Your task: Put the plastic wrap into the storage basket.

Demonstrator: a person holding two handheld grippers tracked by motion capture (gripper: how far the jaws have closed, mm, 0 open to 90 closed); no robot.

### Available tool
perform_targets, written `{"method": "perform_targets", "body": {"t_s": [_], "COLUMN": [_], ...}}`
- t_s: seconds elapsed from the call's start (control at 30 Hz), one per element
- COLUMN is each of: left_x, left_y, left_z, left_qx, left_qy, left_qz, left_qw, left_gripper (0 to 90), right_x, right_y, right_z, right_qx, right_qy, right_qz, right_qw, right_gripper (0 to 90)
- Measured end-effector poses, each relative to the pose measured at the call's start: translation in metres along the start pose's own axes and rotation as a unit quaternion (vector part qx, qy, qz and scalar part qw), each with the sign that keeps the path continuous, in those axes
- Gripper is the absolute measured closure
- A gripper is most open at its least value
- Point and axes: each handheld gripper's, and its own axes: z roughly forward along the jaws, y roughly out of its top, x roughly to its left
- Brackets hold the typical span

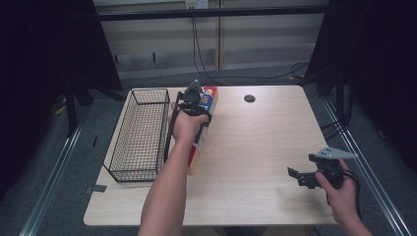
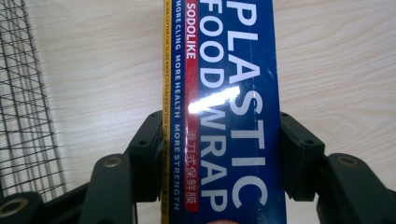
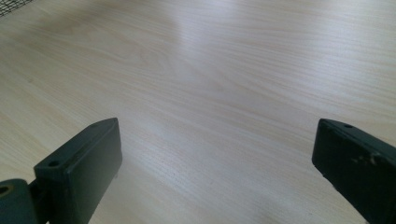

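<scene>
At lower right my right gripper (image 1: 301, 177) idles, fingers apart over the pale wooden worktop (image 1: 255, 147), while left of centre my left gripper (image 2: 219, 154) clamps mid-length the long blue cardboard plastic-wrap box (image 2: 224, 93), likely light, stiff, glossy-slippery, beside the black wire basket (image 1: 140, 132).

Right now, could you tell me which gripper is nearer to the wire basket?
Left. The left gripper, shut on the plastic wrap box, is right beside the wire basket; the right gripper hovers open across the table.

Glossy printed cardboard wrap box (image 2: 224, 93), black wire-mesh basket (image 1: 140, 132), smooth pale wood-grain table (image 1: 255, 147).
</scene>
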Motion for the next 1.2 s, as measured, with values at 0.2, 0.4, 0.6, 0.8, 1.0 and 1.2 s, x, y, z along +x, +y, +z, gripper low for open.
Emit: {"method": "perform_targets", "body": {"t_s": [0.2,0.4,0.6,0.8,1.0,1.2], "left_x": [0.006,0.012,0.018,0.027,0.035,0.043], "left_y": [0.000,0.000,-0.001,-0.002,-0.004,-0.006], "left_z": [-0.008,-0.014,-0.020,-0.026,-0.031,-0.036], "left_qx": [-0.004,-0.007,-0.006,-0.006,-0.009,-0.008], "left_qy": [0.002,0.004,0.008,0.013,0.018,0.022], "left_qz": [-0.003,-0.013,-0.018,-0.024,-0.029,-0.035], "left_qw": [1.0000,0.9999,0.9998,0.9996,0.9994,0.9991], "left_gripper": [43.3,43.3,43.3,43.3,43.3,43.3], "right_x": [0.000,0.001,0.001,0.001,0.002,0.002], "right_y": [0.000,0.000,0.000,0.000,0.000,0.000], "right_z": [0.000,0.001,0.001,0.001,0.002,0.002], "right_qx": [0.000,-0.002,-0.002,0.001,0.001,0.002], "right_qy": [0.001,-0.001,-0.001,-0.001,-0.001,-0.001], "right_qz": [0.001,-0.002,-0.002,-0.003,-0.004,-0.004], "right_qw": [1.0000,1.0000,1.0000,1.0000,1.0000,1.0000], "right_gripper": [1.7,1.7,1.7,1.7,1.7,1.7]}}
